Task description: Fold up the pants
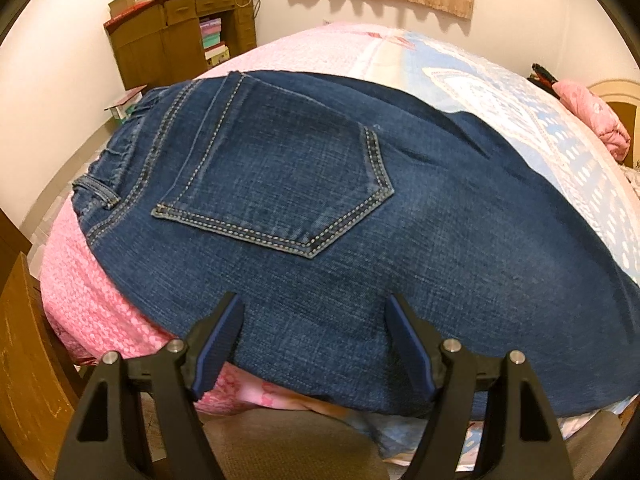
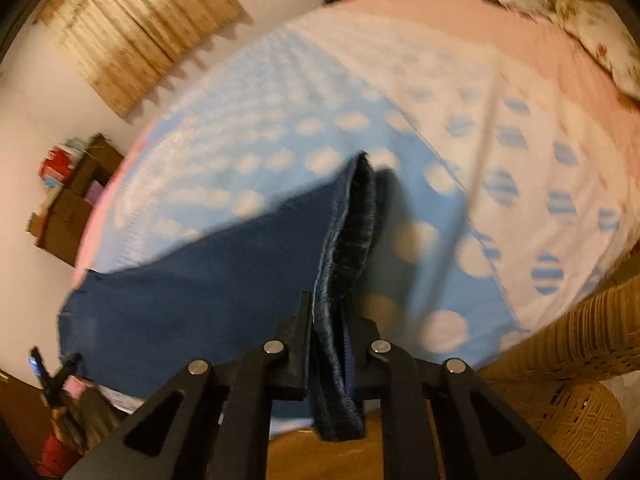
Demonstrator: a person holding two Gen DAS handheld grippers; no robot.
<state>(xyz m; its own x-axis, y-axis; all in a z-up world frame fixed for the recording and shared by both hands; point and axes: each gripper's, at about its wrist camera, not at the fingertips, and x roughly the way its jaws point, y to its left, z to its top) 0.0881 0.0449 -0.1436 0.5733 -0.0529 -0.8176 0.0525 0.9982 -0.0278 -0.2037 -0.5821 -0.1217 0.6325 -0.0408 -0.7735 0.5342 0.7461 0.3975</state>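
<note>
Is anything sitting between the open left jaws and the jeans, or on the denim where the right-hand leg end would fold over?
Nothing visible does. The left gripper is open directly over bare denim of the jeans, with nothing between. The right gripper is shut on the leg end. The back pocket area and the bedspread beyond carry no loose items.

The right hand-held gripper (image 2: 329,320) is clamped on a bunched edge of the dark blue pants (image 2: 208,292), which trail left across the blue, white-dotted bedspread (image 2: 280,112). A wicker chair (image 2: 576,384) stands at lower right. The view is motion-blurred.
</note>
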